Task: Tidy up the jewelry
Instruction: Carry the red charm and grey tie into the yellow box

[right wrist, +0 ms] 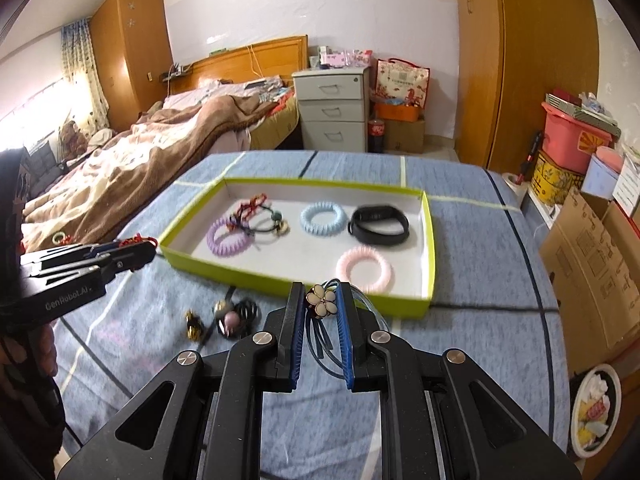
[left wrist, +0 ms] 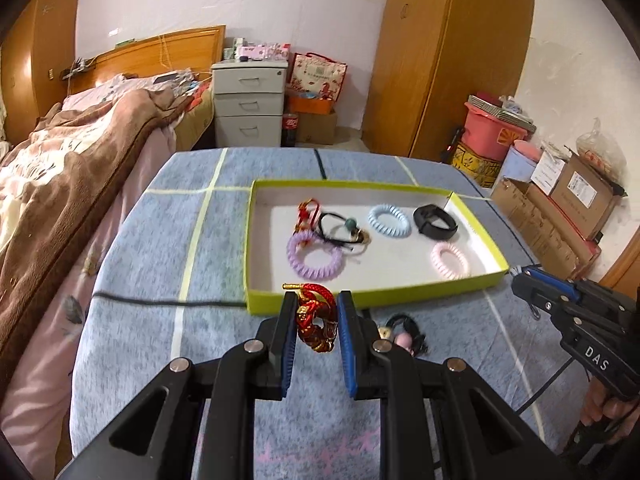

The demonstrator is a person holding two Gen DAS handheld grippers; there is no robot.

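1. Landmark: a shallow tray (left wrist: 256, 240) with yellow-green walls and a white floor, lying on a desk (left wrist: 160, 240) covered in blue cloth with pale lines.
2. Left tongs (left wrist: 317, 312), just in front of the tray's near wall: blue pads pinched on a red braided bracelet (left wrist: 316, 320) with gold beads. The bracelet hangs between the pads, clear of the cloth; its gold-tipped end pokes out above the tips.
3. Right tongs (right wrist: 322, 304), also in front of the near wall, toward the tray's right half: narrowly closed on a hair tie with a cream flower charm (right wrist: 321, 301). Its dark blue cords loop down behind the pads.
4. Inside the tray, left part: a purple coil hair tie (right wrist: 231, 237), a red cord piece (right wrist: 250, 204) and a black tie with a green bead (right wrist: 272, 220), bunched and touching.
5. Tray centre: a light blue coil hair tie (right wrist: 323, 218); just right of it a black wristband (right wrist: 379, 220).
6. Tray near-right corner: a pink coil hair tie (right wrist: 363, 268), alone.
7. On the cloth outside the tray, in front of its near-left corner: a small cluster of loose pieces (right wrist: 232, 318), namely a black tie with a pink bead and a small dark-and-gold item beside it.
8. Left of the desk: a bed (right wrist: 160, 148) with a brown blanket.
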